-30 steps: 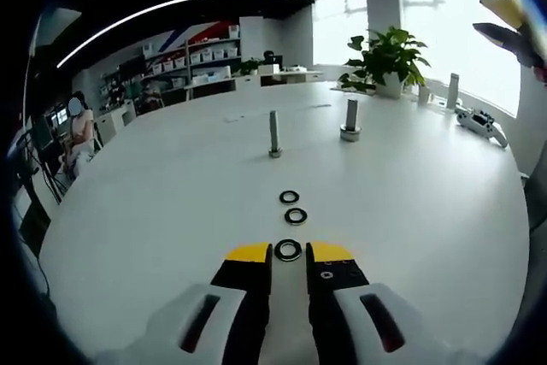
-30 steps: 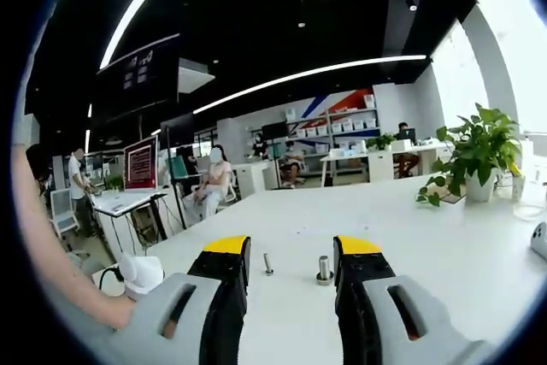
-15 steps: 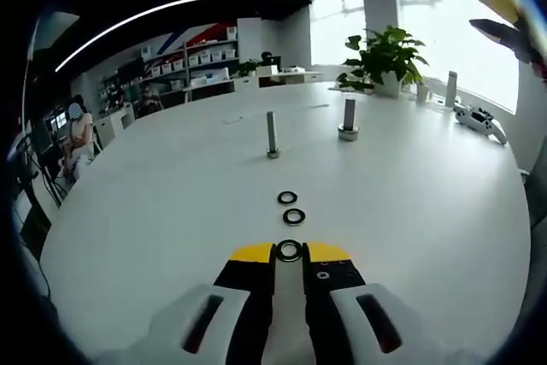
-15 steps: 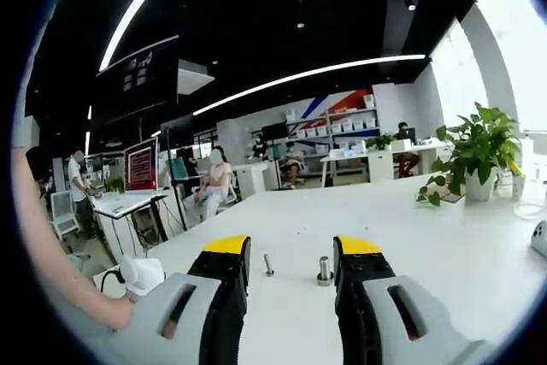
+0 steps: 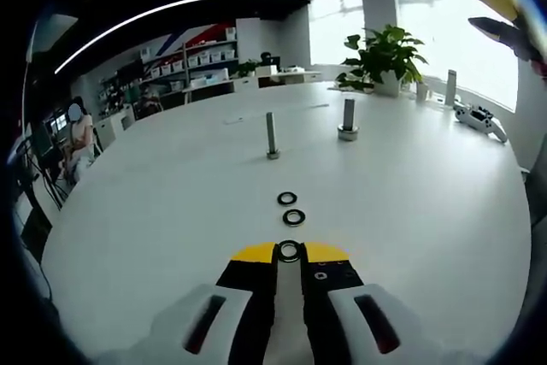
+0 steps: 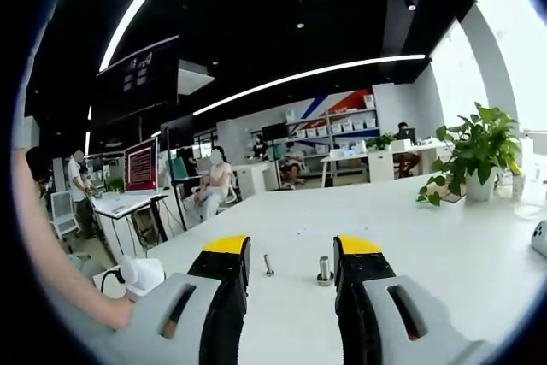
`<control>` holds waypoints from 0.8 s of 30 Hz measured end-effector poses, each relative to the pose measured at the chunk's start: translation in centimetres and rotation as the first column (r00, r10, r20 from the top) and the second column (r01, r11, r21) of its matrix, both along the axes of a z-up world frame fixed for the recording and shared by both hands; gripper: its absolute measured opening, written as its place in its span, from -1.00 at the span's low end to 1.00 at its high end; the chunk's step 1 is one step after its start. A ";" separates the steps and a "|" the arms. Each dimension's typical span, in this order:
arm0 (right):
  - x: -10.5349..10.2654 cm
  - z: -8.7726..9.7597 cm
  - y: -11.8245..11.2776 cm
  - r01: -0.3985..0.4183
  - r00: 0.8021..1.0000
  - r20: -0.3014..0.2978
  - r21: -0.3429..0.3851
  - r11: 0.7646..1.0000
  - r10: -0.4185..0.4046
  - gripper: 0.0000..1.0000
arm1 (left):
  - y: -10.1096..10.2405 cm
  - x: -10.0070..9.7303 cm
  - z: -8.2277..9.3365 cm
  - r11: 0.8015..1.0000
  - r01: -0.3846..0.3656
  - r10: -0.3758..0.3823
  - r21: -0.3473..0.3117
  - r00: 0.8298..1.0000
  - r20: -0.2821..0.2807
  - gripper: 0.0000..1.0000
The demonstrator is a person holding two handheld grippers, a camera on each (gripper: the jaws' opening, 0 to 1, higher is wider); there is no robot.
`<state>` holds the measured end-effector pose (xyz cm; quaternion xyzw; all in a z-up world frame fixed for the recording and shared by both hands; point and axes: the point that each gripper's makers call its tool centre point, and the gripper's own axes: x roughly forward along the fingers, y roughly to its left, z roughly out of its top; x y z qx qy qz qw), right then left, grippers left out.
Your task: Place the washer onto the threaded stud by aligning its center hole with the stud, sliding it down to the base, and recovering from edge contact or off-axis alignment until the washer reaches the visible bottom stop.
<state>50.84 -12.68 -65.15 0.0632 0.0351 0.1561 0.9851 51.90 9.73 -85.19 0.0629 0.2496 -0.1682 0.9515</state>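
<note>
My left tongs (image 5: pixel 289 253): jaws drawn in on the nearest washer (image 5: pixel 289 250), which sits pinched between the yellow tips, low over the white tabletop (image 5: pixel 427 203).
Next washers: two more (image 5: pixel 294 216) (image 5: pixel 287 198) lie flat on the tabletop, in a line beyond the first, apart from each other.
Threaded stud (image 5: pixel 271 135): upright on its base, well past the washers; nothing on it.
Thicker stud (image 5: pixel 348 120): upright to its right, on a wider base.
Pot: a leafy plant (image 5: pixel 382 57) stands in it at the far edge.
My right tongs (image 6: pixel 291 250): jaws wide apart, gripping nothing, raised; both studs (image 6: pixel 268 265) (image 6: pixel 325 270) show between them.
</note>
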 end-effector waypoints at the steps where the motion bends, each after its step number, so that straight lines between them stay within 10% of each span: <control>1: 0.0 0.0 0.0 0.000 1.000 0.001 0.000 1.000 0.000 -0.19 | 0.0 0.0 0.0 1.000 -0.001 0.001 0.001 1.000 0.000 -0.84; 24: -0.2 0.2 0.1 -0.006 1.000 0.002 -0.008 1.000 0.006 -0.18 | 0.8 1.1 0.4 1.000 -0.006 0.006 0.001 1.000 0.028 -0.84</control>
